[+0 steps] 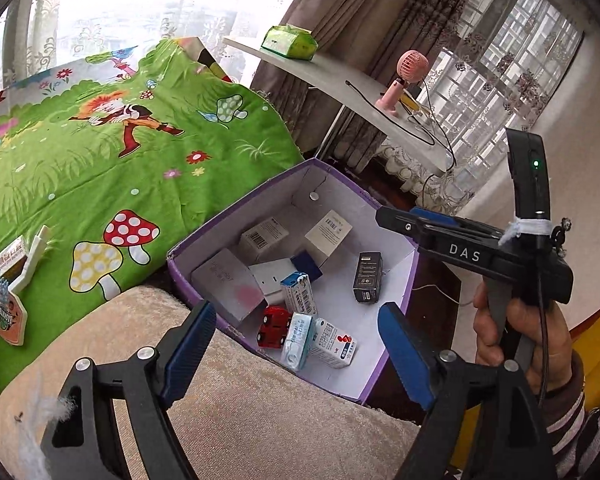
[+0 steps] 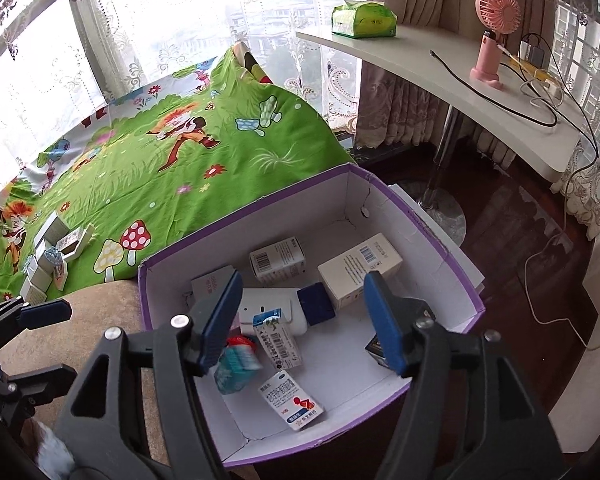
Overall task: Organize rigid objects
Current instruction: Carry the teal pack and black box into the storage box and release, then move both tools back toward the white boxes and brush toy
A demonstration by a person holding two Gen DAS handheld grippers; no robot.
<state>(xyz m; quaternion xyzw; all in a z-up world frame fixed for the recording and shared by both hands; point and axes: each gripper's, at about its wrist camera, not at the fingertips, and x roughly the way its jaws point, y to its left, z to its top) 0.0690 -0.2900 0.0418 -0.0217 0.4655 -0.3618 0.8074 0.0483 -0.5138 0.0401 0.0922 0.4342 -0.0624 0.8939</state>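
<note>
A purple box with white inside [image 1: 388,208] [image 2: 440,240] stands beside a beige cushion. It holds several small cartons, a red toy car [image 1: 274,326], a black carton [image 1: 367,277] and a dark blue box [image 2: 316,303]. My left gripper [image 1: 300,354] is open and empty above the box's near rim. My right gripper [image 2: 300,320] is open and empty, hovering over the box's middle; it also shows in the left wrist view [image 1: 428,222]. More small boxes [image 2: 50,256] lie on the green cartoon cloth [image 2: 172,160] at the left.
The beige cushion [image 1: 236,400] lies in front of the box. A white table [image 2: 452,76] at the right carries a pink fan [image 2: 494,28], a green tissue pack [image 2: 362,18] and cables. Dark wooden floor and curtained windows lie beyond.
</note>
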